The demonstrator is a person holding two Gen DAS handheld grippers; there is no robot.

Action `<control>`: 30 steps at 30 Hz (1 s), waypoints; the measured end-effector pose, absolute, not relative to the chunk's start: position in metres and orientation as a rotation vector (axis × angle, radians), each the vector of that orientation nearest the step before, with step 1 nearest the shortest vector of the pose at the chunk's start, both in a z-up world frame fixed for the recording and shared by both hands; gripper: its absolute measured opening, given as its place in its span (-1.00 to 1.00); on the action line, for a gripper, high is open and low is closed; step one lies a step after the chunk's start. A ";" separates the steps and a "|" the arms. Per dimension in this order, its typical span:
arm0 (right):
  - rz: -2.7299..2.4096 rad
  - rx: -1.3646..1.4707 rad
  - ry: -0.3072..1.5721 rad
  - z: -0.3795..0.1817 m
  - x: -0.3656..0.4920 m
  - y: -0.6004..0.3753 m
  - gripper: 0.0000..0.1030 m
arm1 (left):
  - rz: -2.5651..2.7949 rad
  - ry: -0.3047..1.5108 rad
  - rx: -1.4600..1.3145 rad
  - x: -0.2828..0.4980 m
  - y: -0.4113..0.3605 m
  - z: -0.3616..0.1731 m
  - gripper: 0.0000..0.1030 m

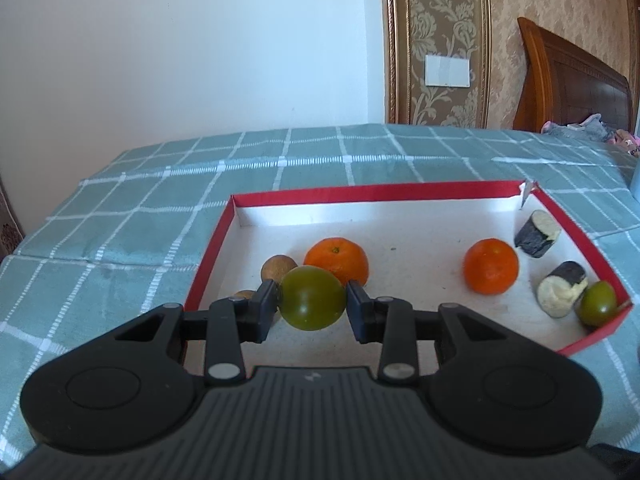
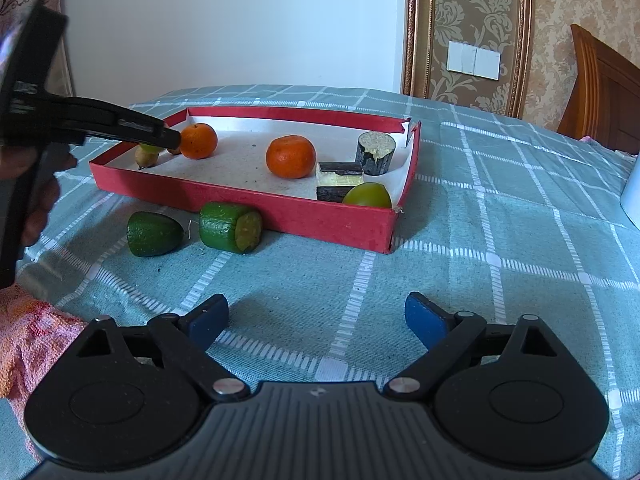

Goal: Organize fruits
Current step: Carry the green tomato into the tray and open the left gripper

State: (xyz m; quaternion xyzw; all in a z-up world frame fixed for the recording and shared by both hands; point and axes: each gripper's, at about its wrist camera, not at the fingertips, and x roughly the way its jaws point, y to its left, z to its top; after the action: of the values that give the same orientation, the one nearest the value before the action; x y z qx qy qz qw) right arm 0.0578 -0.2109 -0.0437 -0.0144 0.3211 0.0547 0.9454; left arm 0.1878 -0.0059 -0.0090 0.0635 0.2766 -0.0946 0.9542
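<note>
My left gripper (image 1: 312,305) is shut on a round green fruit (image 1: 312,298), held just above the near left part of the red box (image 1: 376,191). Inside the box lie two oranges (image 1: 337,260) (image 1: 490,266), two small brown fruits (image 1: 276,268), two dark-skinned cut pieces (image 1: 537,238) and another green fruit (image 1: 598,308) in the right corner. My right gripper (image 2: 316,320) stands open over bare tablecloth, well in front of the box (image 2: 280,216). Two green cut pieces (image 2: 154,234) (image 2: 230,227) lie on the cloth outside the box's front wall.
A teal checked tablecloth (image 2: 480,240) covers the table. A pink towel (image 2: 24,340) lies at the lower left and a white object (image 2: 632,196) stands at the right edge. A person's hand (image 2: 36,200) holds the left gripper. A wooden headboard (image 1: 572,80) stands behind.
</note>
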 end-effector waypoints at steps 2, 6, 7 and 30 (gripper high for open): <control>0.112 -0.030 0.655 -0.044 0.058 -0.211 0.87 | -0.192 0.575 0.125 0.191 -0.005 -0.013 -0.32; 0.112 -0.030 0.655 -0.044 0.058 -0.211 0.88 | -0.189 0.585 0.114 0.195 -0.003 -0.019 -0.31; 0.112 -0.029 0.655 -0.044 0.058 -0.211 0.88 | -0.191 0.585 0.114 0.196 -0.004 -0.019 -0.30; 0.112 -0.030 0.656 -0.043 0.059 -0.210 0.90 | -0.152 0.527 0.105 0.167 0.020 -0.006 0.20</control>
State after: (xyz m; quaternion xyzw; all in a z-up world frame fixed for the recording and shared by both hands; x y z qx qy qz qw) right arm 0.0588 -0.2103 -0.0431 -0.0147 0.3220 0.0551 0.9450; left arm 0.1674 0.0199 -0.0061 0.0517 0.2600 -0.0751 0.9613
